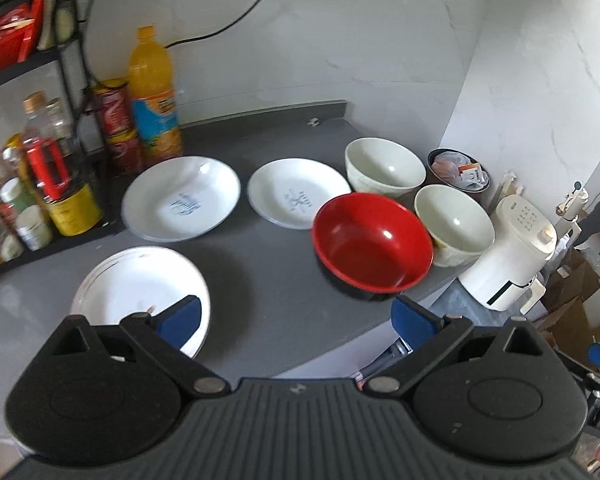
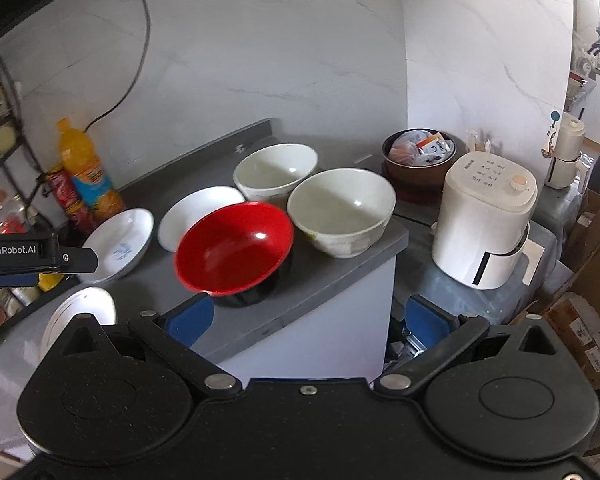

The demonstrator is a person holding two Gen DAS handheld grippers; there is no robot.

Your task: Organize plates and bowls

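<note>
grey counter [image 1: 268, 280] is carrying 3 plates and 3 bowls, all lying separate; nothing stacked, so sorting is looking unstarted. left gripper [image 1: 296, 318] is hovering wide apart, empty, nearest plate [image 1: 140, 284] under its left finger. right gripper [image 2: 308, 320] is gaping empty, red bowl [image 2: 234, 246] just ahead.

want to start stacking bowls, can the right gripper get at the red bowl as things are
Probably yes. The right gripper is open and empty, and the red bowl sits just ahead at the counter's near edge with nothing in between. The cream bowl crowds its right side.
</note>
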